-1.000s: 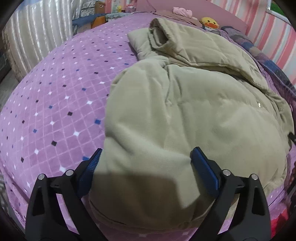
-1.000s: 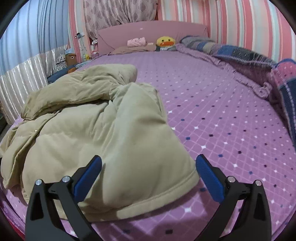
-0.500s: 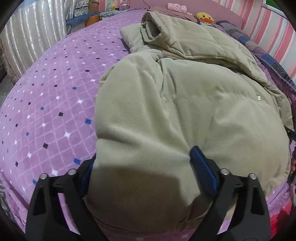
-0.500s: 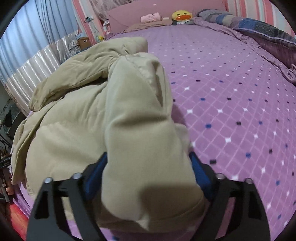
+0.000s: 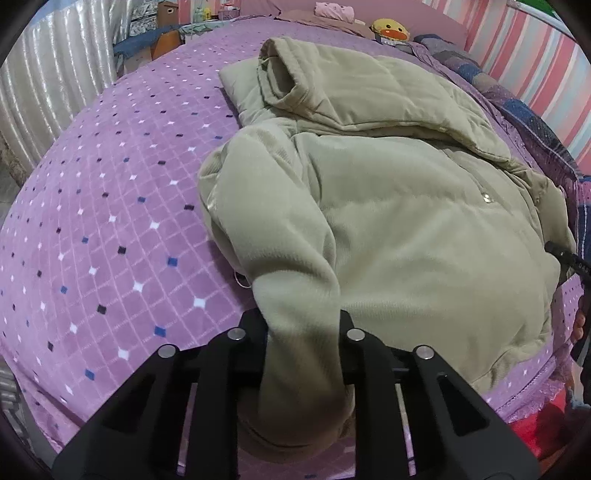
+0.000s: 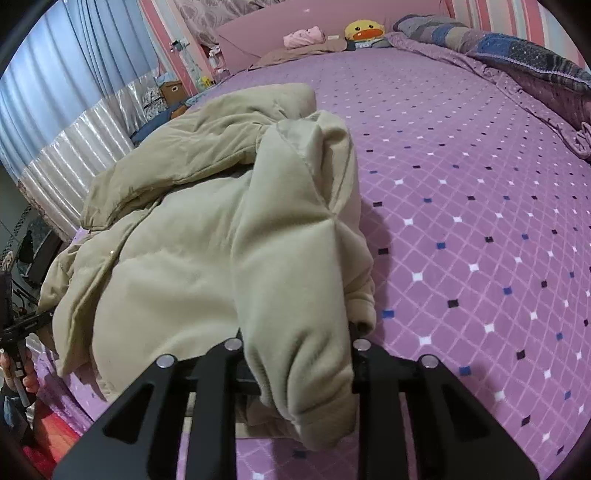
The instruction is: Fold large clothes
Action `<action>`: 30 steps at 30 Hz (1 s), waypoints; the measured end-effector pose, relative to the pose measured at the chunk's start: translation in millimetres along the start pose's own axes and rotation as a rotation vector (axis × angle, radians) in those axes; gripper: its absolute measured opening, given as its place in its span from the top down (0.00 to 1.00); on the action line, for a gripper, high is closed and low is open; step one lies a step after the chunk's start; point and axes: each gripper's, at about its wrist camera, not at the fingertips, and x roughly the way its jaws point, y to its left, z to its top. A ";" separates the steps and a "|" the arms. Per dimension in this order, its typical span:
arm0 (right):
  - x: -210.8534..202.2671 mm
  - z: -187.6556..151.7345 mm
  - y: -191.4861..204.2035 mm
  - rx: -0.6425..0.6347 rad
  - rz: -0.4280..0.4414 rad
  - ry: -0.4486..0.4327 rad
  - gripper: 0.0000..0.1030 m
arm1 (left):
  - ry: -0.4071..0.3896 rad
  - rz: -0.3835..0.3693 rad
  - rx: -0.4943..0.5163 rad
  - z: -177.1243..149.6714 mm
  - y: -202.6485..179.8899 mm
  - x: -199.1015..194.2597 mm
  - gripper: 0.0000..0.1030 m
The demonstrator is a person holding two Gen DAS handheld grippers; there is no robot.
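A large beige padded jacket (image 5: 399, 206) lies on a purple diamond-patterned bed (image 5: 110, 206). My left gripper (image 5: 301, 332) is shut on the jacket's near left hem corner and holds a bunched fold of it lifted off the bed. In the right wrist view the same jacket (image 6: 192, 258) fills the left half. My right gripper (image 6: 295, 343) is shut on the near right hem corner, also raised. The fingertips of both grippers are buried in fabric. The folded sleeve and collar lie at the far end.
A yellow duck plush (image 6: 364, 31) and pink cloth (image 6: 304, 36) sit by the pink headboard. A dark patterned quilt (image 6: 524, 59) runs along the right side of the bed. Curtains and boxes (image 5: 166, 14) stand at the left. Open purple bed surface (image 6: 480, 221) lies right of the jacket.
Both grippers went from open around the jacket's hem to shut on it. The gripped corners have bunched up and lifted off the bed.
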 end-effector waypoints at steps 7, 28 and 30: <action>-15.9 30.0 13.9 0.031 0.098 -0.045 0.80 | -0.050 -0.078 -0.032 38.9 -7.3 -26.0 0.86; -21.6 231.0 50.8 0.240 0.269 -0.260 0.81 | -0.105 -0.050 -0.278 218.2 33.3 -65.4 0.85; -10.0 253.4 49.0 0.261 0.241 -0.255 0.81 | -0.089 -0.039 -0.306 239.8 42.1 -56.7 0.85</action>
